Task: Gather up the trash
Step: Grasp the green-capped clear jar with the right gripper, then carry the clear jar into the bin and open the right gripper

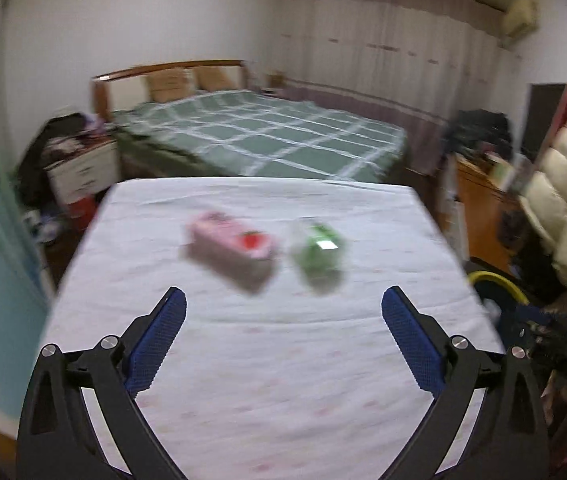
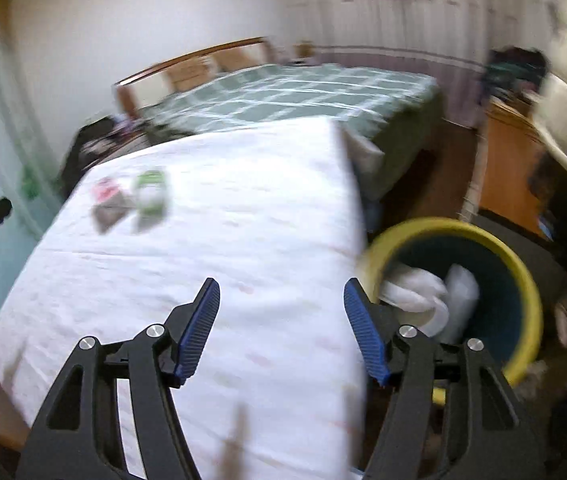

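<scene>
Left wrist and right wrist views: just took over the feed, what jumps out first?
Two cartons lie side by side near the middle of the white-covered table: a pink carton and, to its right, a green carton, both blurred. Off the table's right edge on the floor stands a yellow-rimmed bin with white trash already inside. The left gripper and right gripper are both open and empty.

Left gripper (image 1: 283, 300) and right gripper (image 2: 281, 290): black angular linkages, silver screws, blue textured jaws.
</scene>
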`<state>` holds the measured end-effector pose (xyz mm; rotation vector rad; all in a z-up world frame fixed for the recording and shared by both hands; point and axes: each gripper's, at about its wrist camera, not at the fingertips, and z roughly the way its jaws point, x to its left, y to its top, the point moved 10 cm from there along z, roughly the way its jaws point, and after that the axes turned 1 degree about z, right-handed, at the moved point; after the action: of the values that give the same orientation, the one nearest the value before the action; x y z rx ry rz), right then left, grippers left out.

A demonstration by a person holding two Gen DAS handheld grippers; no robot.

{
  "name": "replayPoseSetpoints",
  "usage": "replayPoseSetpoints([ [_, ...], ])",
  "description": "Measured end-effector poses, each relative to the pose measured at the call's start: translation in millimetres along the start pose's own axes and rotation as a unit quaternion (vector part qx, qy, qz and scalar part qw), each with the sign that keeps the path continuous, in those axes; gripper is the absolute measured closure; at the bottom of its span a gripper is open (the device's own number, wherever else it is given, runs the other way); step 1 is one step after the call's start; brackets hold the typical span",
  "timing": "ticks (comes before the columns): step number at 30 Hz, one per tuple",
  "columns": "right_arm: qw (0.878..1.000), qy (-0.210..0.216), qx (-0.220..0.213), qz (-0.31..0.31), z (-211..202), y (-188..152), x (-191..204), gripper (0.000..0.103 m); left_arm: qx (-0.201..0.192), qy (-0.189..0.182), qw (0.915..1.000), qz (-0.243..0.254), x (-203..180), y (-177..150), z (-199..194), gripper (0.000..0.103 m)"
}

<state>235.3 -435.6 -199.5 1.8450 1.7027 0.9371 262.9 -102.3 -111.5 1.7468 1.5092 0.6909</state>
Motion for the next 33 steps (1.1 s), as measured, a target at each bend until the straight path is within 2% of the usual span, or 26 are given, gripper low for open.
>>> replayPoseSetpoints([
  [5, 0.995, 0.082, 0.017, -0.051, 49, 34, 85, 0.041, 0.014, 0.011, 0.9992, -0.036, 47, -20, -3, 0.005],
  [8, 0.992, 0.096, 0.02, -0.082, 78, 50, 120, 0.036, 0.026, 0.003, 0.9989, -0.04, 58, -27, 2, 0.005],
  [12, 0.989, 0.098, 0.034, -0.107, 114, 62, 152, 0.036, 0.032, -0.008, 0.9985, -0.043, 55, -33, 7, 0.005],
  [17, 0.99, 0.062, 0.058, -0.114, 163, 70, 157, 0.036, 0.045, -0.022, 0.9975, -0.051, 51, -42, 18, 0.005],
  [25, 0.99, 0.055, 0.085, -0.102, 210, 69, 164, 0.036, 0.052, -0.023, 0.9969, -0.055, 53, -47, 27, 0.005],
  [27, 0.989, 0.051, 0.085, -0.107, 213, 67, 165, 0.04, 0.053, -0.022, 0.9969, -0.055, 53, -47, 27, 0.005],
  [29, 0.989, 0.055, 0.086, -0.107, 216, 68, 166, 0.051, 0.056, -0.023, 0.9965, -0.057, 51, -49, 30, 0.005],
  [30, 0.989, 0.057, 0.085, -0.107, 217, 68, 166, 0.053, 0.059, -0.024, 0.9964, -0.057, 50, -49, 30, 0.005],
  [33, 0.99, 0.059, 0.078, -0.105, 211, 72, 166, 0.054, 0.062, -0.027, 0.9964, -0.051, 46, -51, 29, 0.005],
])
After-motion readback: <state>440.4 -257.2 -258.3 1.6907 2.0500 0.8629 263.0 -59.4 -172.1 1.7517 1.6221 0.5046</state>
